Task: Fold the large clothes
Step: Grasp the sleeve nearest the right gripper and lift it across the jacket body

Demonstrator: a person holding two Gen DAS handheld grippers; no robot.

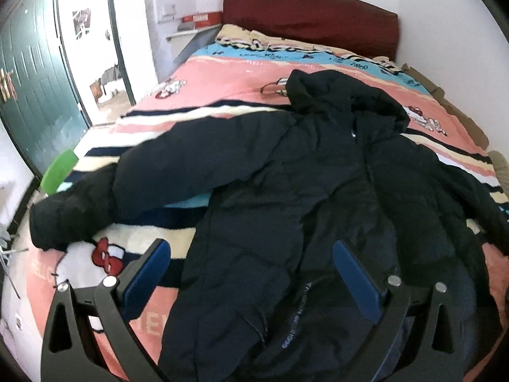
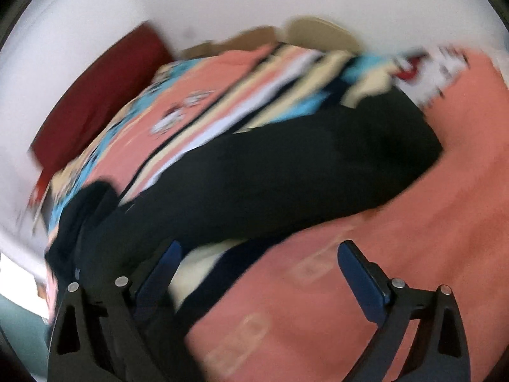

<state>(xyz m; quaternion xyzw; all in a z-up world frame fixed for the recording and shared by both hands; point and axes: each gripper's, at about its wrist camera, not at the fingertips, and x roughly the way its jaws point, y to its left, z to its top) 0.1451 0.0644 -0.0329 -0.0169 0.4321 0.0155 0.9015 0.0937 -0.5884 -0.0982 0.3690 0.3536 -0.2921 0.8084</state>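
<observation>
A large black hooded puffer jacket [image 1: 305, 197] lies spread face up on the bed, hood toward the headboard, one sleeve [image 1: 105, 197] stretched out to the left. My left gripper [image 1: 251, 251] is open and hovers over the jacket's lower hem, holding nothing. In the blurred right wrist view the jacket's other sleeve [image 2: 286, 165] lies across the blanket. My right gripper [image 2: 257, 251] is open and empty, just short of that sleeve.
The bed is covered by a pink, blue and cream striped cartoon blanket [image 1: 222, 73]. A dark red headboard [image 1: 311, 12] stands at the back. A green door [image 1: 28, 73] and open doorway are at left, with a green object [image 1: 59, 168] by the bed edge.
</observation>
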